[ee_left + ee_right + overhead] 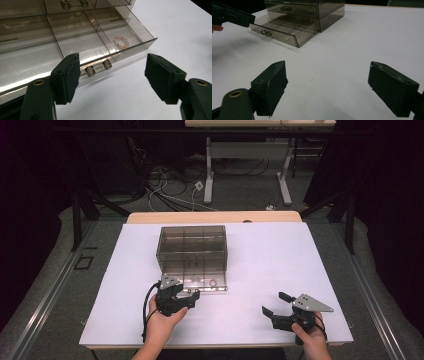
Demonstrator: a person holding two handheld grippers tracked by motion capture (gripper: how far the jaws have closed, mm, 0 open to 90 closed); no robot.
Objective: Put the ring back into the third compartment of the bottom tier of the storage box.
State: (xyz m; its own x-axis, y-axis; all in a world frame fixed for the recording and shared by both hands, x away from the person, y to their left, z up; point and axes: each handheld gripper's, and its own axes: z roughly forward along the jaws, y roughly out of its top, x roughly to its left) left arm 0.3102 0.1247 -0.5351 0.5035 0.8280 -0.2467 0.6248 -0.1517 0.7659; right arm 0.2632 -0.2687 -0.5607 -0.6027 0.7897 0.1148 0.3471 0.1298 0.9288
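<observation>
We hold our left gripper point(192, 296) low with its jaws parted and empty, and our right gripper point(275, 304) wide apart, empty too.

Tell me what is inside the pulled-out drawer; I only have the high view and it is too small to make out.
Observer: A pink beaded ring lies in the drawer's front right compartment, seen from the left gripper view.
Operator: Report how the left gripper stands to the handle.
Observer: The left gripper is open, and the drawer handle sits just beyond its left pad, untouched.
Operator: Check the right gripper.
Observer: The right gripper is open over bare white table, with nothing between its jaws.
</observation>
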